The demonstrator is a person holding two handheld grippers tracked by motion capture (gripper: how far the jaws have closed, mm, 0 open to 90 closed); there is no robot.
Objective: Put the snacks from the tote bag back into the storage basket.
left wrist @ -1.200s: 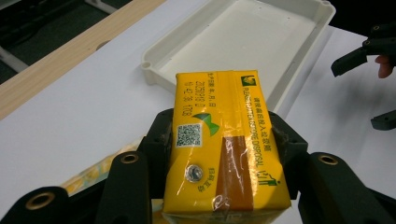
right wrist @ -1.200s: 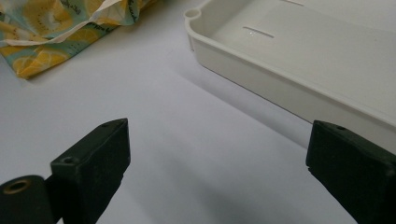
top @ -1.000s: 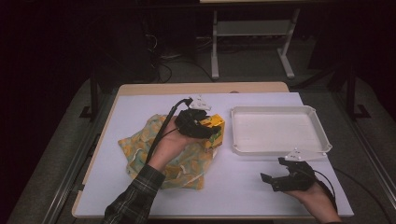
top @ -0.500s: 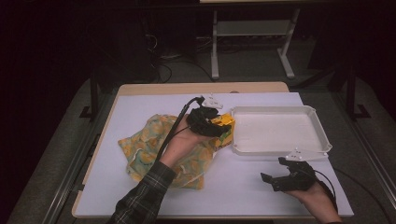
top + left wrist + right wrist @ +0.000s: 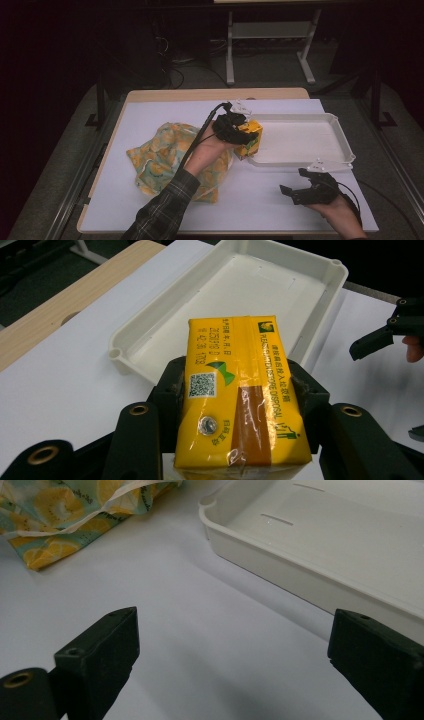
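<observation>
- We see the left gripper (image 5: 246,135) near the centre of the high view, its two black jaws clamped on the long sides of a small yellow drink carton (image 5: 240,400).
- In the left gripper view the yellow carton takes up the lower middle of the frame: a glossy rectangular box with green print down its right edge, a green logo at its upper right corner, a square printed code with a green mark beside it, and a round foil straw hole below that.
- We also make out a clear plastic sleeve with an orange-brown strip lying along the carton's face in the lower centre.
- In the high view the carton sits at the left rim of the shallow white rectangular plastic tray (image 5: 300,117), right of centre; whether it touches the rim we cannot tell.
- A crumpled cloth bag with a yellow and pale green print (image 5: 165,155) lies left of centre on the white tabletop (image 5: 150,210), under the person's left forearm.
- The right gripper (image 5: 300,192) sits in the lower right of the high view, jaws wide apart with nothing between them.
</observation>
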